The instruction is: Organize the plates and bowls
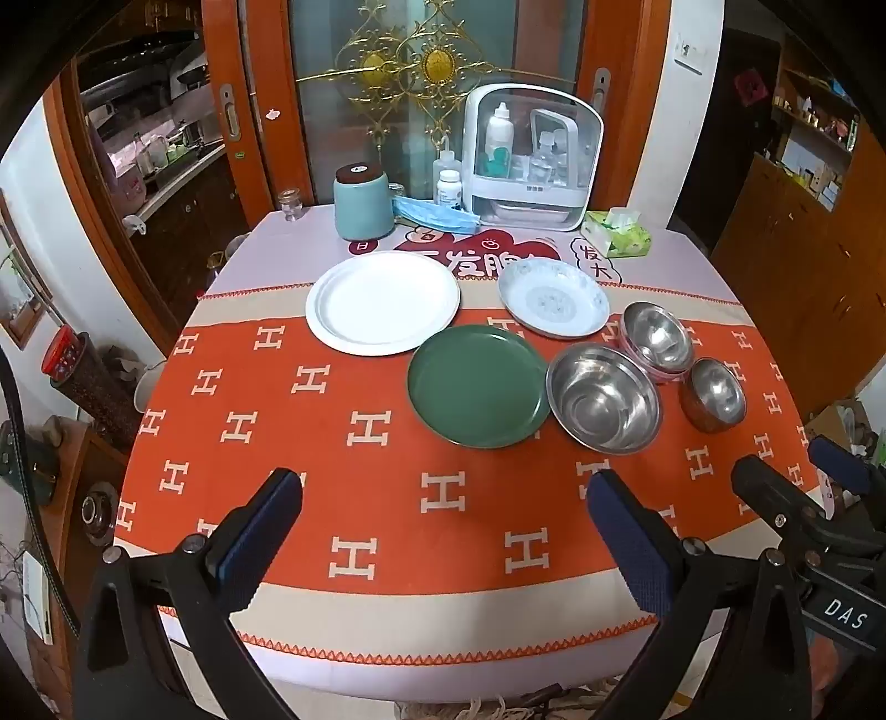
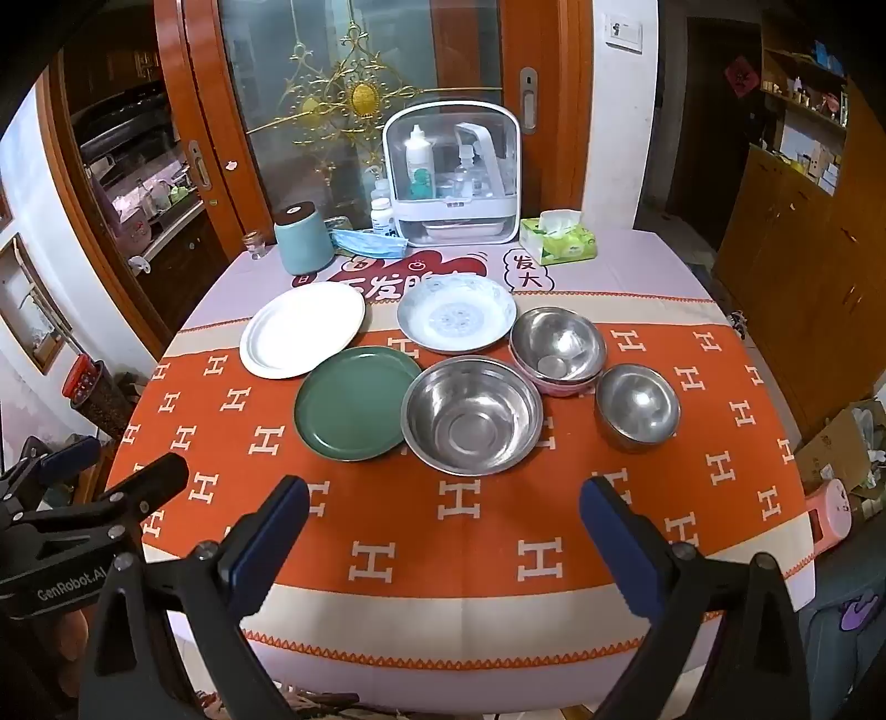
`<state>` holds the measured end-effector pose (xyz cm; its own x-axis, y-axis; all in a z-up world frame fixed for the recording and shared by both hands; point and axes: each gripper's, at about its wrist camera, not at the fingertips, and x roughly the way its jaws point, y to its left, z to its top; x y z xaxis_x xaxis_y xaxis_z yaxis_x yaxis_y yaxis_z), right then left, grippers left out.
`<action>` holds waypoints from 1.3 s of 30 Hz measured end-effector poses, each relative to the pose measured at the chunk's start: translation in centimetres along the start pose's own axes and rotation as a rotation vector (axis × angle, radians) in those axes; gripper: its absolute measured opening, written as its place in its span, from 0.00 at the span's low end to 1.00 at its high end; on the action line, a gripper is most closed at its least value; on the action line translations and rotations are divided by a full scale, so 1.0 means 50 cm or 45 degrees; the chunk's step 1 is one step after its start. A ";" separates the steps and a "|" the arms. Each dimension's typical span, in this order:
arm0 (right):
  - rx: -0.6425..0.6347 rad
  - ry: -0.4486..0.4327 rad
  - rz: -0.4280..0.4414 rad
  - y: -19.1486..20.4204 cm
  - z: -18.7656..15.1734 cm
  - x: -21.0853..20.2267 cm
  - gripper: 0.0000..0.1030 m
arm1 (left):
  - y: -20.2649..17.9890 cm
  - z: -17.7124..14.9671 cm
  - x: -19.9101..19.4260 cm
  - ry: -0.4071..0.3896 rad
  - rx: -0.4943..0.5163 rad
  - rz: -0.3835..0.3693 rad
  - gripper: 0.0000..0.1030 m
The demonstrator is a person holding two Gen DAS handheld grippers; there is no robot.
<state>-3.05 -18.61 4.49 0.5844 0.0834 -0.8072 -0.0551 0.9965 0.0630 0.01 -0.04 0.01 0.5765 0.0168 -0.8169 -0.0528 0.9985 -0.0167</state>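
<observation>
even indoor light, sharp centre, glare on steel bowl [image 2: 472, 422], heavy fisheye bending, dark vignetted corners.

Table: covered by an orange cloth [image 2: 387, 498] with white H marks
Behind: orange-framed glass door [image 2: 343, 111] with gold ornament
Left: kitchen counter [image 1: 166, 166] seen through glass
Right: wooden cabinets [image 2: 803, 249], shelves [image 2: 803, 72] above, dark doorway [image 2: 714, 111]
Wall: white, with a switch plate [image 2: 624, 33]
Floor: cardboard box [image 2: 841, 443] at right
</observation>
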 end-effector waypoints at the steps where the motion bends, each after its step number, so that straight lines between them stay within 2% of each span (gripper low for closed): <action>1: 0.001 -0.003 0.002 0.000 -0.001 -0.001 0.96 | 0.000 0.000 0.000 -0.002 -0.003 0.000 0.99; 20: 0.010 -0.009 0.020 -0.001 -0.011 -0.013 0.96 | 0.004 -0.020 -0.015 0.004 -0.011 -0.023 0.99; 39: 0.001 -0.021 0.048 0.010 -0.011 -0.024 0.96 | 0.013 -0.024 -0.026 0.011 -0.025 -0.007 0.99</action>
<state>-4.23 -18.20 5.19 0.5952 0.1211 -0.7944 -0.0765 0.9926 0.0940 -1.75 0.54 0.37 0.5696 0.0111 -0.8218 -0.0661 0.9973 -0.0324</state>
